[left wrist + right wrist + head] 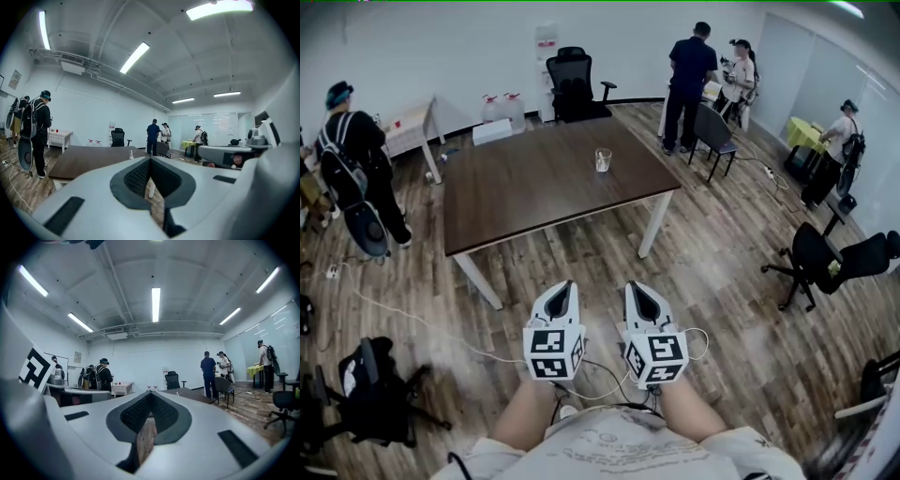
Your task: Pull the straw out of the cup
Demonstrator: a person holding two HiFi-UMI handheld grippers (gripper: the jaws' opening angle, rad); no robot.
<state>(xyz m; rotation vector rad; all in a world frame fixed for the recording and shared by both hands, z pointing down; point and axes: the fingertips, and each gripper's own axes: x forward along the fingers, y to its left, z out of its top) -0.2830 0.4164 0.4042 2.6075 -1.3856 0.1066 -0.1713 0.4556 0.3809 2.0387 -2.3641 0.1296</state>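
Holding left gripper [565, 284] and right gripper [635, 286], jaws of each pressed together on nothing, well short of the bench [534, 187], the cup [603, 160] far ahead on it midway between them, straw too small to see.

A dark brown table [534, 178] on white legs stands on a wood-plank floor [722, 253]. A clear cup [603, 160] stands upright on the tabletop, toward the table's far right corner; what it holds is too small to tell. On the floor beyond the table's far edge sit a black office chair [574, 84], water jugs [504, 108] and a flat white box [492, 131]. Right of the table stands a dark chair [714, 136]. Left of the table, on its near side, a white cable [412, 323] trails across the planks.
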